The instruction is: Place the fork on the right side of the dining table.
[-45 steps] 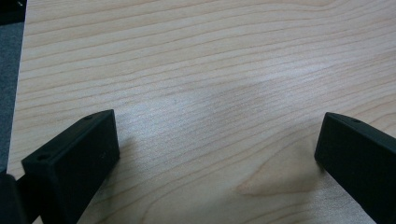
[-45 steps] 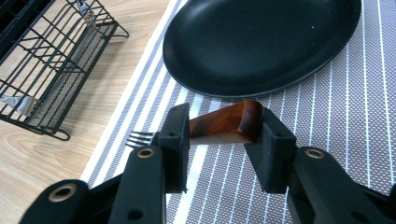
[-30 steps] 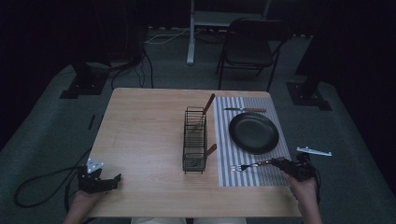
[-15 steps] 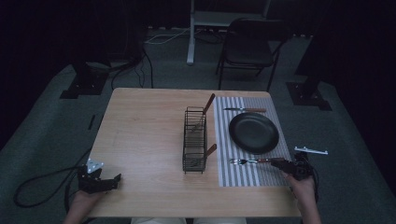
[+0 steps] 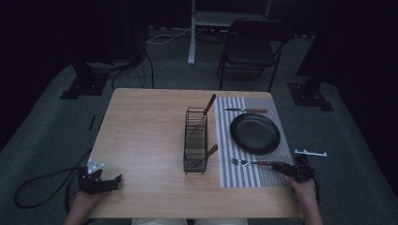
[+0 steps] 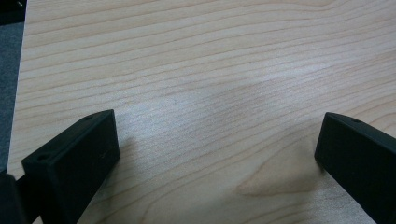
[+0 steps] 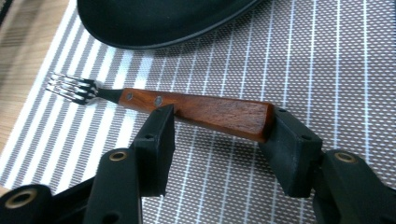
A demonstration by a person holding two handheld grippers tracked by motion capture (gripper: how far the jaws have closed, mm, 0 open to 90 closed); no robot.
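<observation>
The fork (image 7: 177, 105) is lying flat on the striped placemat (image 7: 327, 84), just in front of the black plate (image 7: 154, 23), its steel tines pointing toward the wire caddy (image 5: 195, 140) and its wooden handle, reddish-brown with two small rivets, reaching back toward the table's near right corner. The right gripper (image 7: 217, 128) is sitting low over the handle with its blocky black jaws standing either side of it along its length. The jaws have just been opening; one pad is lying near the butt end and the other against the handle's middle, though whether they are still pressing on the wood I cannot tell. In the high view the right gripper (image 5: 293, 169) is resting at the mat's near right edge.

The placemat is a woven mesh in grey with thin white stripes. The plate is round, matte and shallow-rimmed. A knife (image 5: 246, 110) with a matching wooden handle is lying on the mat beyond the plate. The caddy is a narrow rectangular basket of thin dark wire, with wooden-handled utensils leaning out of it.

The left gripper (image 5: 96, 180) is resting at the near left of the table (image 6: 210, 70), a pale wood-grain laminate, its jaws spread wide with nothing between them.
</observation>
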